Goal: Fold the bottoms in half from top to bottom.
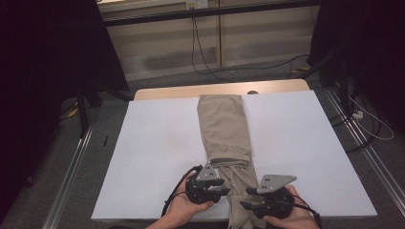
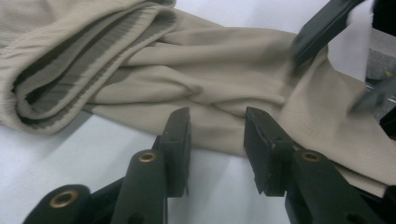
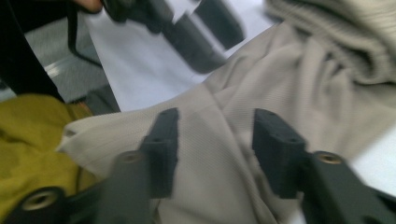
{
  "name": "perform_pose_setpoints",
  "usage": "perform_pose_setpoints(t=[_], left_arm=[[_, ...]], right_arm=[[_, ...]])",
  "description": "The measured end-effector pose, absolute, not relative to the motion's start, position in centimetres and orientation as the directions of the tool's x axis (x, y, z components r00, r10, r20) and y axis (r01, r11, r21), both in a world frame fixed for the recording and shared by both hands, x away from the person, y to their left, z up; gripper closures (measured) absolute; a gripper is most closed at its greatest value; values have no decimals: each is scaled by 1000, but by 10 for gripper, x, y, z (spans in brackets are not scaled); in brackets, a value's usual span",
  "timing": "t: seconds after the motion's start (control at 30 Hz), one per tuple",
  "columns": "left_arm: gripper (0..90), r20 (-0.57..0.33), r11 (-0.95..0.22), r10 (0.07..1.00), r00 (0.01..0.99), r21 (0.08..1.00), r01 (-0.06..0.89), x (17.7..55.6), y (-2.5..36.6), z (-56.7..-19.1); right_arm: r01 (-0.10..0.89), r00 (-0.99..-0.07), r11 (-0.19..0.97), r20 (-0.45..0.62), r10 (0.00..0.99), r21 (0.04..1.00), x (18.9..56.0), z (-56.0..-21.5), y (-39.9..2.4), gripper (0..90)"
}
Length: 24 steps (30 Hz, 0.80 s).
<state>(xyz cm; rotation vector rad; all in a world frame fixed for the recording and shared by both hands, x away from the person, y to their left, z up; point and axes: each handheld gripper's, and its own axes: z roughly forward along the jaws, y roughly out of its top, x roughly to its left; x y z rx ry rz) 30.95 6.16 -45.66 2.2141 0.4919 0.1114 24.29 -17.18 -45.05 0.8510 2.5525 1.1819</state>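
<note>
- Nearest, the right tongs (image 1: 249,199) stand apart over the beige garment (image 1: 224,129); blur makes it hard to tell whether they touch the cloth
- The left tongs (image 1: 223,187), also apart, sit at the garment's edge on the white tabletop (image 1: 157,143), with nothing clamped
- The garment's near end hangs past the tabletop edge, cut off by the frame
- Farther off, the garment lies folded in a long strip up the middle; its inner layers are hidden
</note>
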Motion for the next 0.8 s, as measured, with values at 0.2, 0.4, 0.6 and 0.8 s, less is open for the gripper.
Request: perform_pose_setpoints(t=[0.2, 0.4, 0.6, 0.8], left_arm=[[587, -90, -537, 405, 910, 782, 317, 314, 66, -453], [573, -36, -526, 410, 911, 807, 269, 321, 63, -446], [546, -66, -505, 440, 896, 807, 307, 342, 60, -448], [432, -34, -511, 415, 909, 818, 263, 343, 58, -444]], right_arm=[[410, -834, 523, 74, 547, 747, 242, -449, -169, 900], [365, -786, 370, 70, 614, 854, 259, -410, -188, 900], [332, -741, 263, 77, 668, 906, 293, -382, -198, 900], [320, -711, 205, 91, 698, 925, 330, -372, -191, 900]])
